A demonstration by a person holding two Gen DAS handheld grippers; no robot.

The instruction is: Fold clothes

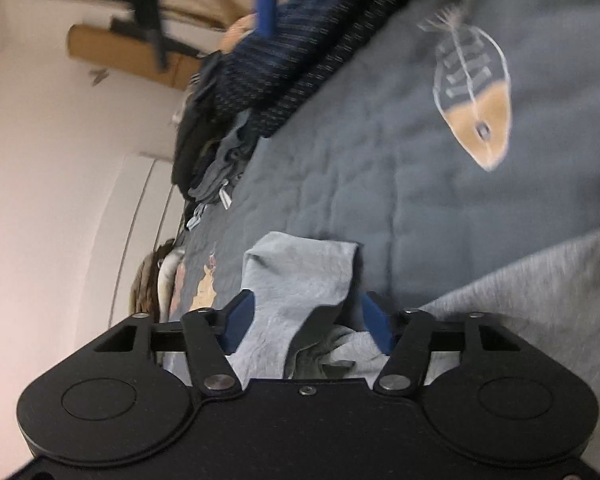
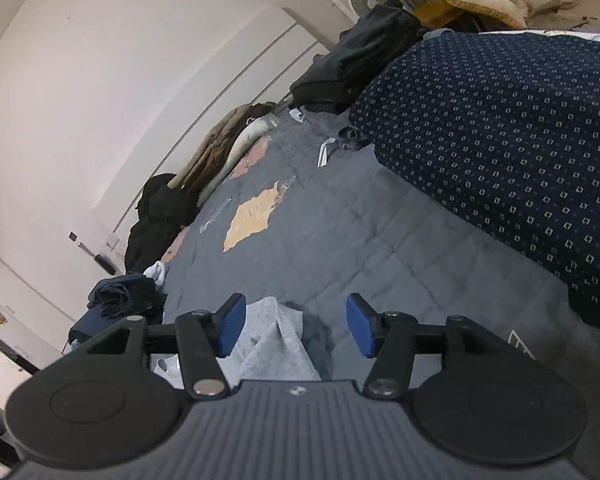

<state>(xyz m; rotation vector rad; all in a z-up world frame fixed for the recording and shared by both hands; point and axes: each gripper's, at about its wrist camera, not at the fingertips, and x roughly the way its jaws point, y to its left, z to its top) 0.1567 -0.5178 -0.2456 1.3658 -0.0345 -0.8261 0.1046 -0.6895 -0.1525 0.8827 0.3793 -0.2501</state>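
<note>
Left gripper: the left gripper (image 1: 306, 322) has its blue pads (image 1: 239, 322) set apart, and a light grey garment (image 1: 300, 280) fills the space between them; one pad lies against the cloth, the other is half hidden behind a fold, so whether they pinch it cannot be told
Right gripper: the right gripper (image 2: 296, 324) stands with its jaws spread wide, nothing clamped; only its left pad (image 2: 231, 325) is just beside the cloth
Task's thing: the same light grey garment (image 2: 274, 340) lies bunched on the grey quilt (image 2: 340, 216), rising as a crumpled peak under and between the right fingers
Bed surface: grey quilt (image 1: 360, 160) with stitched squares, a fish print (image 1: 474, 92) in the left wrist view and a tan patch (image 2: 252, 216) in the right wrist view
In the way: a dark navy patterned cover (image 2: 500, 140) rises like a wall along one side of the quilt, close to the working space
Around: a black garment (image 2: 360, 52) heaped at the far end of the cover; a dark blue crumpled cloth (image 2: 120, 294) and a white sock (image 2: 156, 270) near the quilt's edge; a brown and black pile (image 2: 204, 160) along the white wall (image 2: 80, 80)
Image quality: left wrist view is tilted and blurred
</note>
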